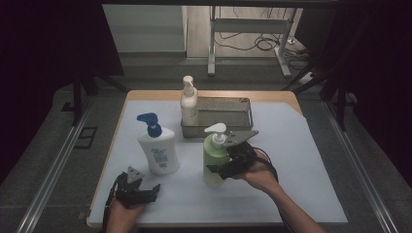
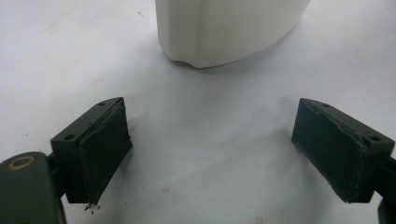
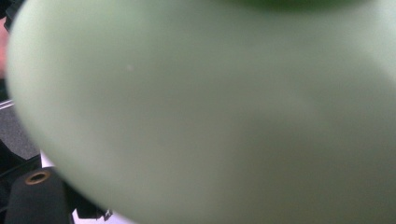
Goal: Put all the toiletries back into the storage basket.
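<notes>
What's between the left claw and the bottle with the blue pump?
Nothing: in the left gripper view, bare white table cover lies between the open left claw and the blue-pump bottle.

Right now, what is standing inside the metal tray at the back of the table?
One cream pump bottle stands upright in the left end of the metal tray. The rest of its floor looks bare, though the front wall and the green bottle's pump hide its near edge.

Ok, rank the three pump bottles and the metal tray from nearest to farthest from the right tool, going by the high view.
1. Green pump bottle: right against the right tool, on its left.
2. Metal tray: just beyond the tool, toward the table's far side.
3. Blue-pump white bottle: farther left, past the green one.
4. White pump bottle: at the tray's far left corner.
Tray and blue-pump bottle are close to call.
</notes>
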`<move>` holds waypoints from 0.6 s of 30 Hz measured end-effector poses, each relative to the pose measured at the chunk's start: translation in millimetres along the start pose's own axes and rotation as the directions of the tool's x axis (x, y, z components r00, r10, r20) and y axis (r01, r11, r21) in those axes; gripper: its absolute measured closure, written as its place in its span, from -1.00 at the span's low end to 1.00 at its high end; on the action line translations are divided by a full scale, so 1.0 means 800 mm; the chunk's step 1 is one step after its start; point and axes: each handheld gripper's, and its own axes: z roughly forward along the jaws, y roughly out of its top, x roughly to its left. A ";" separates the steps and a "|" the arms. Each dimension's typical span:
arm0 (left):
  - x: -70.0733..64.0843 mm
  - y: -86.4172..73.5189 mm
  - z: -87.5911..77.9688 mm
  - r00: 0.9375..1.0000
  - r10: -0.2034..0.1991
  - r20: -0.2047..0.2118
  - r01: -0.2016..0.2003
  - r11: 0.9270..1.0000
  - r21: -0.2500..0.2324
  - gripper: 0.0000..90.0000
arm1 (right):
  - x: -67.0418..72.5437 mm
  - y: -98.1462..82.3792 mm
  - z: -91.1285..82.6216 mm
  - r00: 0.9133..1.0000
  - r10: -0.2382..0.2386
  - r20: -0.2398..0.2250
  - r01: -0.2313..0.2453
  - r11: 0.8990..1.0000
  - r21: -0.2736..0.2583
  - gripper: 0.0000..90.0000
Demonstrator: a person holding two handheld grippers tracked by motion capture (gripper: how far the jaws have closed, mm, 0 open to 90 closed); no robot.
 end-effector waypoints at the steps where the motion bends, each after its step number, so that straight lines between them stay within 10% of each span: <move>1: 0.000 0.000 0.000 1.000 0.000 0.000 0.000 1.000 0.000 -0.76 | 0.000 0.000 0.000 1.000 0.000 0.000 0.000 1.000 0.000 -0.72; 18: 0.000 0.000 0.000 1.000 0.000 0.000 0.000 1.000 0.000 -0.76 | -0.024 0.041 -0.018 0.999 0.001 0.049 0.000 1.000 -0.027 -0.72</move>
